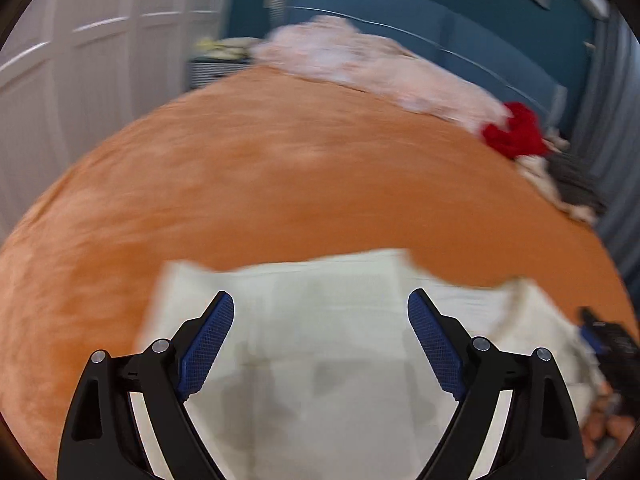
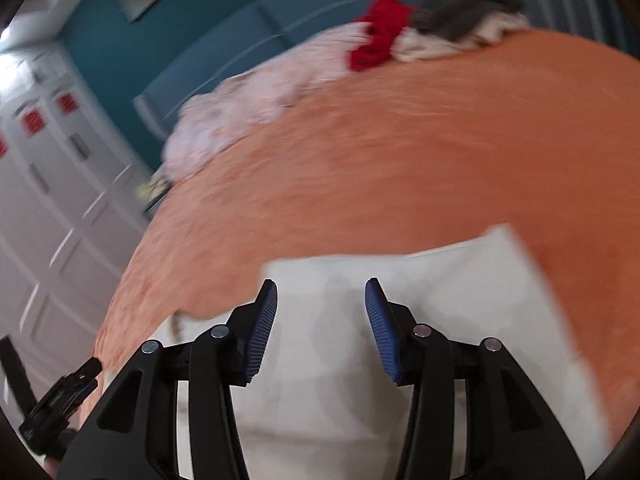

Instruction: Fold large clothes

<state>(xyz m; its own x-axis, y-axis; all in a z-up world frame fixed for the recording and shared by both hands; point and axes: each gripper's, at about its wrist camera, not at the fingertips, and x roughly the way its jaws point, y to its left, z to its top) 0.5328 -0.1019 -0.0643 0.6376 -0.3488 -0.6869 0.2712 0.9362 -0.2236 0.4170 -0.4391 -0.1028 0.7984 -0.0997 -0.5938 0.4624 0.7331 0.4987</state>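
A white garment [image 1: 320, 320] lies flat on the orange bed cover [image 1: 280, 184], near the front edge. My left gripper [image 1: 320, 300] is open and empty above it, with the cloth showing between its blue pads. In the right wrist view the same white garment [image 2: 400, 320] lies under my right gripper [image 2: 320, 292], which is open and empty. The right gripper also shows at the right edge of the left wrist view [image 1: 612, 340]. The left gripper shows at the lower left of the right wrist view [image 2: 64, 400]. Both views are motion blurred.
A pile of pale pink and white clothes [image 1: 360, 64] lies along the far side of the bed, with a red garment [image 1: 516, 128] and grey clothes [image 2: 464, 8] at its end. A teal headboard [image 1: 440, 20] stands behind. White wardrobe doors [image 1: 80, 60] stand at the left.
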